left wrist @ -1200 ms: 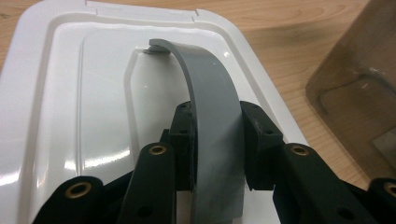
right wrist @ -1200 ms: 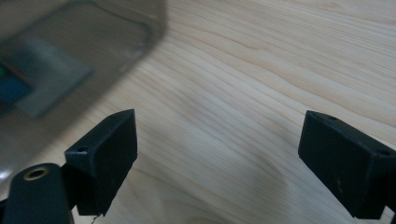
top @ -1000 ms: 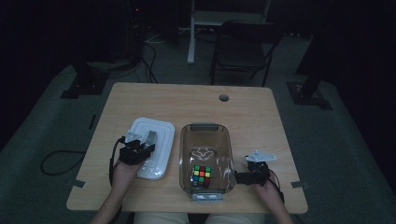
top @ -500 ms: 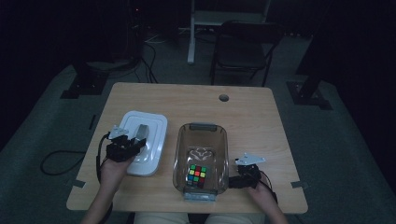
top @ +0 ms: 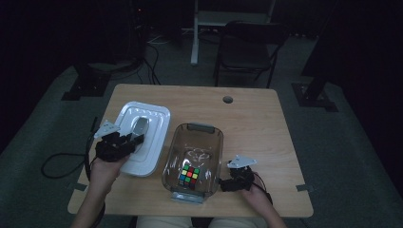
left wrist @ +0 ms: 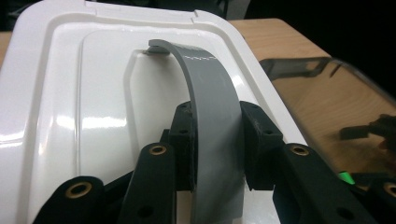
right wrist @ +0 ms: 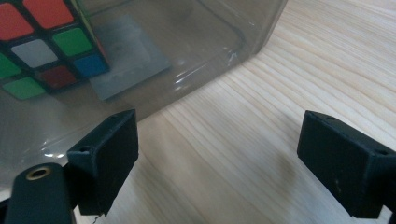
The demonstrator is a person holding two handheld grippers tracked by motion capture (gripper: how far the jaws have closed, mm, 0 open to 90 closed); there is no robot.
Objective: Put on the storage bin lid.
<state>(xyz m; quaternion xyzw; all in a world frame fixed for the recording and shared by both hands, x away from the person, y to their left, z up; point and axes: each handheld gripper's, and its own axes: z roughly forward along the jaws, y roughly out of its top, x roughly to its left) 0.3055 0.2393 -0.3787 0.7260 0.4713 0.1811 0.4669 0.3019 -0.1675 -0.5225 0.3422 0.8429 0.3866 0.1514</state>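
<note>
Dark room, grey floor [top: 332, 156], folding chair [top: 247, 50] behind wooden table [top: 256, 123].

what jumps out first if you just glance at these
The bright puzzle cube catches the eye first, sitting at the near end of the clear tub in the middle of the wooden table. To its left, the left tool is clamped on the grey handle of the white lid. The right tool stands open on the tabletop just beside the tub's near right corner.
</note>
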